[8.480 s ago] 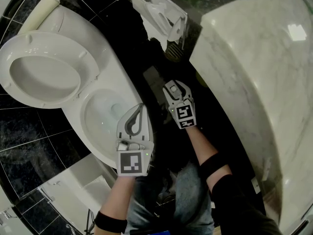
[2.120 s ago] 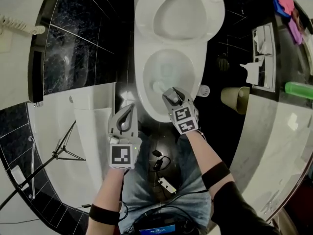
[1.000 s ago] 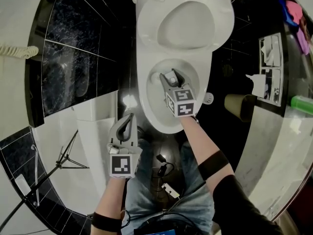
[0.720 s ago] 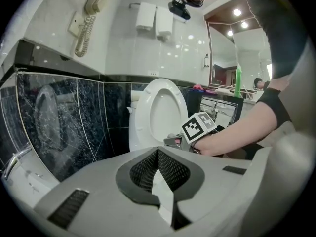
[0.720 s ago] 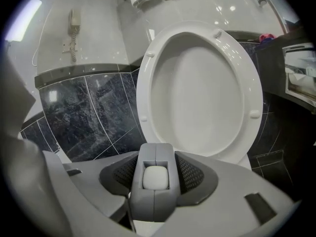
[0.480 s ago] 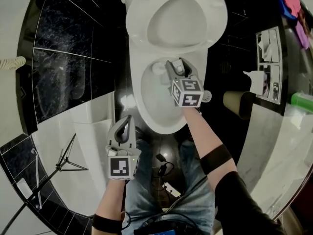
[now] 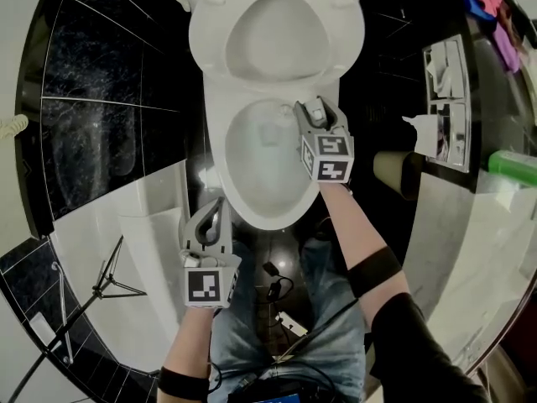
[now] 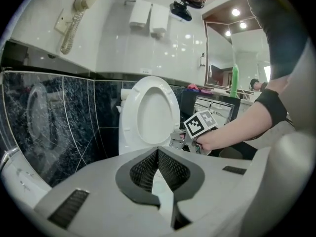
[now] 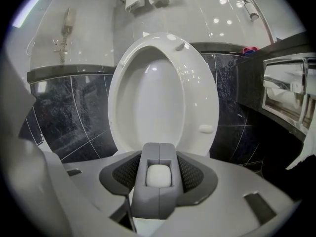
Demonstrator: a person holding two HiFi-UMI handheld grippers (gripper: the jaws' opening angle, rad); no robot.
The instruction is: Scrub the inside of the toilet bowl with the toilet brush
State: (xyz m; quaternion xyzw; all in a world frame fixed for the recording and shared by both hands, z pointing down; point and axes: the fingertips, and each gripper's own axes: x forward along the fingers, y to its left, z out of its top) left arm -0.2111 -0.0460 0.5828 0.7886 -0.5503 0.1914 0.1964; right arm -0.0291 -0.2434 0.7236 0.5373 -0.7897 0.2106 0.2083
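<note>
**Brush head in the bowl, right tool on the handle**

Toilet (image 7: pixel 208 91): white, standing on a dark tiled floor. The seat (image 7: pixel 273 28) is raised upright at the back.

Bowl (image 7: pixel 252 212): open. Inside is the pale head of the toilet brush (image 7: pixel 269 133), toward the back of the bowl. The water line is not readable.

Tan round holder (image 7: pixel 391 173): on the floor to the right of the toilet, near the bowl but apart from it. Its inside is dark and I cannot tell the contents.

Right tool (image 7: pixel 316 107): over the bowl's right rear rim, pinching the brush's grey handle. In the right gripper view the handle fills the gap between the jaws, with its white butt end facing the camera.

Brush position: the head sits just left of the tool's tips and lower. The long axis slants from the tool down into the bowl, head lowest. The shaft is mostly hidden under the tool.

Left tool (image 7: pixel 220 206): jaws pressed together at the tips with nothing between them. It is outside the bowl, just beside the front left rim, pointing toward the toilet.
</note>
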